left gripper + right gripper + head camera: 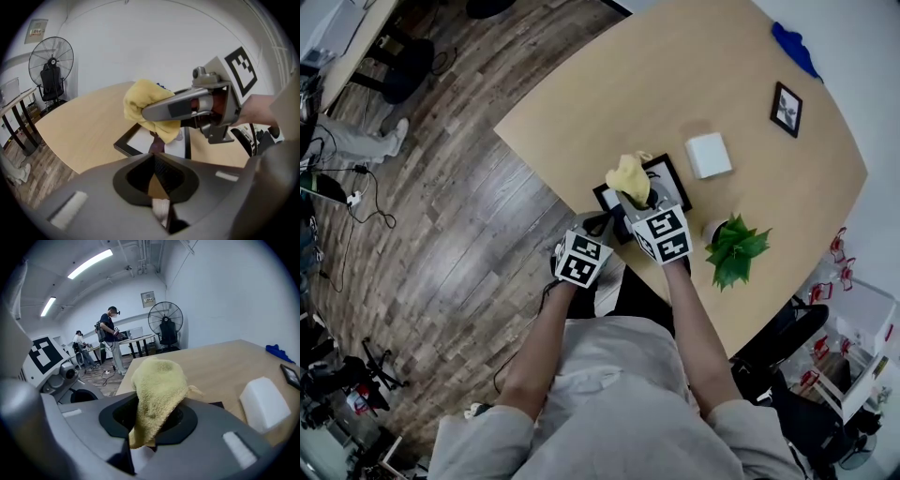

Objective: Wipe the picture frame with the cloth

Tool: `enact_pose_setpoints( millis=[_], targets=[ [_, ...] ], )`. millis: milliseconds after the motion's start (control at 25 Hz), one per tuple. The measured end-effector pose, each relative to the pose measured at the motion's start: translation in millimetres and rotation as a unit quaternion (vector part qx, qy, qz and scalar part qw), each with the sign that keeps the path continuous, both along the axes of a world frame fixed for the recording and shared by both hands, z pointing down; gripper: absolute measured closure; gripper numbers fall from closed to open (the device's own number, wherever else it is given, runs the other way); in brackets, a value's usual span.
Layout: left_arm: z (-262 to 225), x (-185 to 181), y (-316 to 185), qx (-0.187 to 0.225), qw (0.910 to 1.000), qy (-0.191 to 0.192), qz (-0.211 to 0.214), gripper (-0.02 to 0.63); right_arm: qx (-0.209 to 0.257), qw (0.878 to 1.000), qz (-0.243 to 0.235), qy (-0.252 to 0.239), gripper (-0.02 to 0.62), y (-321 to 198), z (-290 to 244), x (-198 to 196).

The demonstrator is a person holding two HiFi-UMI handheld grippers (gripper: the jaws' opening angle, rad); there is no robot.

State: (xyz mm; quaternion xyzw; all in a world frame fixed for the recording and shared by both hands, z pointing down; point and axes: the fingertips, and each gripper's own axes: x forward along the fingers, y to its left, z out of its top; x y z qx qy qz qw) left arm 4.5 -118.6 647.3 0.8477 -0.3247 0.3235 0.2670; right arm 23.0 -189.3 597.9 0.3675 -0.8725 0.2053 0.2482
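A black picture frame with a white picture lies flat near the table's front edge, and shows again as the frame ahead of my left jaws. My right gripper is shut on a yellow cloth, which hangs just above the frame's left part. In the right gripper view the cloth bulges out of the gripper. My left gripper sits at the frame's near-left edge with its jaws together. Whether they pinch the frame is hidden.
On the table stand a white box, a small potted plant, a second small black frame and a blue cloth. The table edge drops to wooden floor at the left. A fan and people stand far off.
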Motion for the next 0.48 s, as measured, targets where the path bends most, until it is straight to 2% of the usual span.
enact_pose_setpoints(
  millis=[200,480],
  targets=[
    [6,3,6,-0.002,1.0000,-0.007,0.006,0.554,-0.032,0.998,-0.059,0.012,0.508,10,12,-16],
    [5,10,6,0.015,0.9995,-0.013,0.025,0.554,-0.040,0.989,-0.138,0.030,0.509,14,11,-44]
  ],
)
